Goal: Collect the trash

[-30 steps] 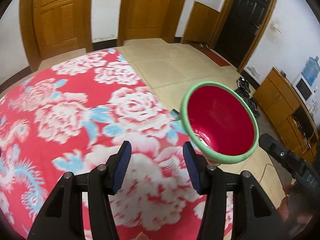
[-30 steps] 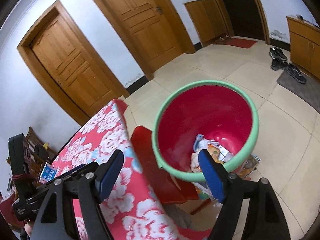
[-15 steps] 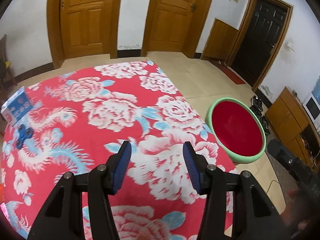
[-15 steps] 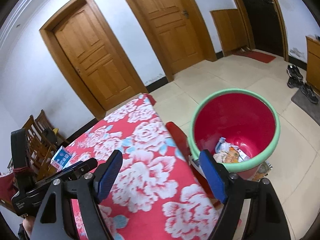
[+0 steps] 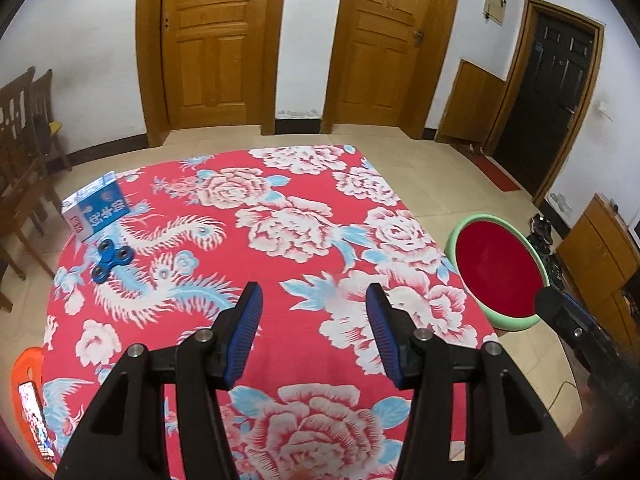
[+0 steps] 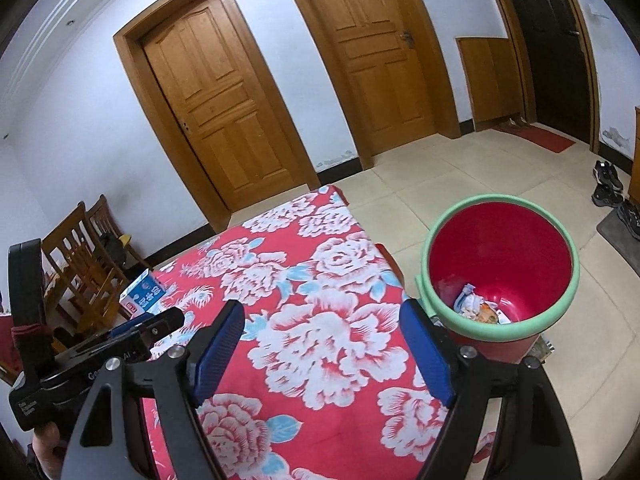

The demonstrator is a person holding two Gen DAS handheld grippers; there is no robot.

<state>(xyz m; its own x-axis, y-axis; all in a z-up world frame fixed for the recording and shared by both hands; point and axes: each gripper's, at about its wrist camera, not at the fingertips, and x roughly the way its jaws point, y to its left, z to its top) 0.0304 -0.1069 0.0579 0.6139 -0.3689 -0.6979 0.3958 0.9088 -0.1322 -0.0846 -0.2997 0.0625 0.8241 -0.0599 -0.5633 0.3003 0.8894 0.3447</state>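
Note:
A red bin with a green rim [image 5: 498, 270] [image 6: 500, 268] stands on the floor off the table's right edge, with wrappers [image 6: 478, 308] lying in its bottom. A blue and white carton [image 5: 96, 210] [image 6: 142, 294] sits near the far left corner of the red flowered tablecloth [image 5: 288, 240] [image 6: 312, 320]. My left gripper [image 5: 314, 304] hangs open over the cloth with nothing between its blue pads. My right gripper [image 6: 322, 318] is open and empty too, above the cloth left of the bin.
A blue fidget spinner [image 5: 112, 261] lies near the carton. An orange stool with a phone on it [image 5: 28, 396] is at the table's near left. Wooden chairs [image 6: 86, 256] stand at the left wall. Shoes [image 6: 608, 184] lie on the floor right of the bin.
Both grippers have drawn back from the bin and risen, swinging left over the table. The bin now looks smaller and the carton and spinner have come into view.

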